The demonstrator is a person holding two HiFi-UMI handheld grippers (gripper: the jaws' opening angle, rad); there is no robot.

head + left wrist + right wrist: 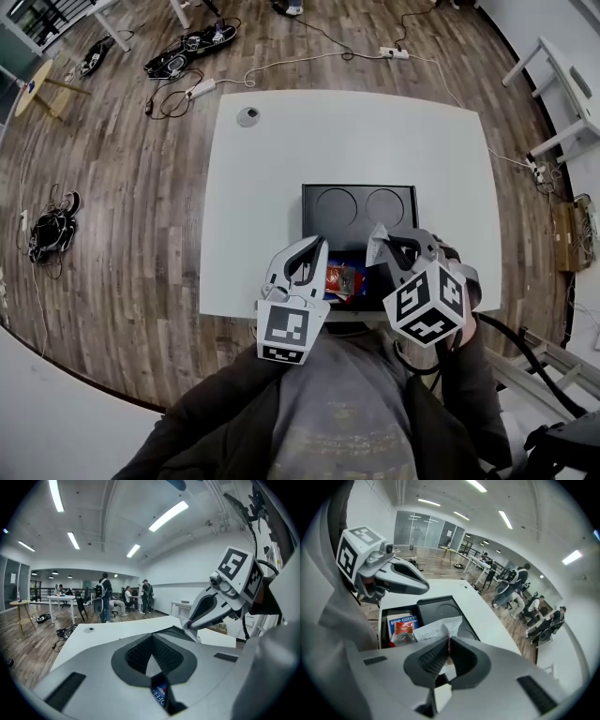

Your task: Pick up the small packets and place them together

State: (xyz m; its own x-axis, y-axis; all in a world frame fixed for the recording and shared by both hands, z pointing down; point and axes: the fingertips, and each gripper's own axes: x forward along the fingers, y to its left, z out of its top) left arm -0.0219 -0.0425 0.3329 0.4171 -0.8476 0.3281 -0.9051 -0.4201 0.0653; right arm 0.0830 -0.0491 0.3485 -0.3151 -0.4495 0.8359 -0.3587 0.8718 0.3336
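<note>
Small packets lay in the near end of the black tray, low in the middle of the head view. The tray sat on the white surface. A red packet lay on top of a blue and white packet. The right claw was shut tight on a white packet, up above the tray. The left claw was closed on a blue-print packet. The two claws were side by side, near each other.
</note>
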